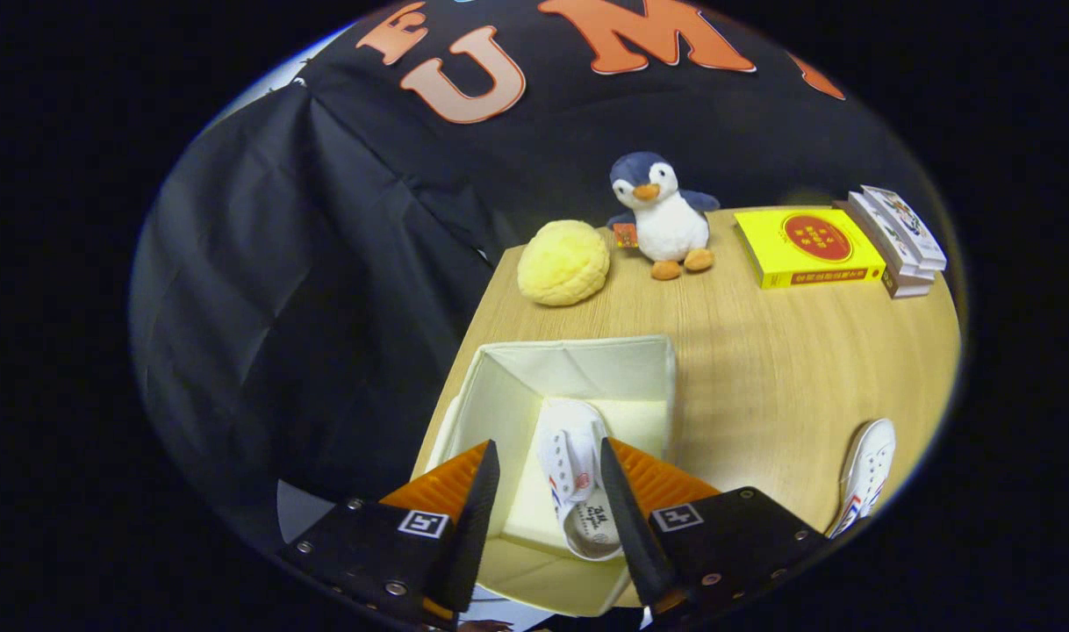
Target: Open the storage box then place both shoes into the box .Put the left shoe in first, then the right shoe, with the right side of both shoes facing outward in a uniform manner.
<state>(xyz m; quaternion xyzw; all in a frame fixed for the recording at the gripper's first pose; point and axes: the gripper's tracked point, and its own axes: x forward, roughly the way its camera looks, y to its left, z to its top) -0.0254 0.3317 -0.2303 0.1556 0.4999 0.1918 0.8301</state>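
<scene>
The storage box (578, 377), cream fabric with its top open, stands at the near left corner of the desk (763, 369), in the lower centre of the frame. One white shoe (574, 478) lies inside it on the box floor, toe pointing away from the camera and heel opening nearest the tongs, with red and blue markings visible on its side. It sits toward the right half of the box interior.

The tongs (548, 500) hover over the near edge of the box with the fingers spread apart. The shoe in the box appears between them, close to the right finger; whether that finger touches the shoe cannot be determined. The left finger is clear of it.

The second white shoe (868, 474) lies on the desk at the lower right of the frame, well apart from the box.

Along the far edge of the desk, in the upper part of the frame, stand from left to right: a yellow round cushion (563, 262), a plush penguin (662, 215), a yellow book (807, 246), and a stack of books (903, 237).
</scene>
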